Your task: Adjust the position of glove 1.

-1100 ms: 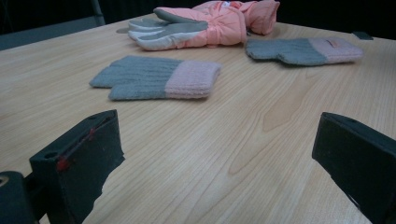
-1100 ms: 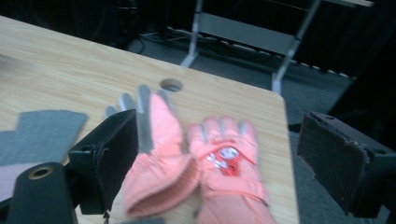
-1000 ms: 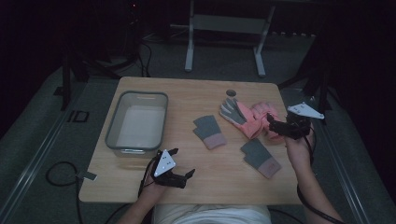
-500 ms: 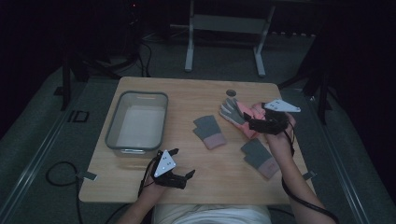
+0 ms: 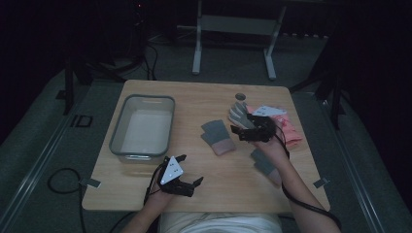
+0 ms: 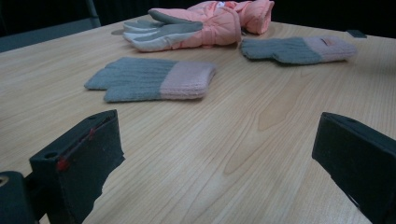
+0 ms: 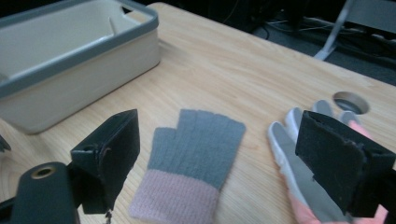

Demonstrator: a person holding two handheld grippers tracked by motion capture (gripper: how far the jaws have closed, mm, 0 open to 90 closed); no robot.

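Between the right claw's [image 7: 210, 158] spread jaws, knit glove [image 7: 194, 158], fingers toward the far edge.

The right tool [image 5: 239, 131] and hand hide part of the pink glove [image 5: 291, 130]; the bin [image 7: 70, 60] is cut off by the right gripper view's left edge.

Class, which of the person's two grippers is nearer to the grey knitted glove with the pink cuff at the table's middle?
Right. The right gripper hovers open just beside the knitted glove; the left gripper sits open near the table's front edge, well short of it.
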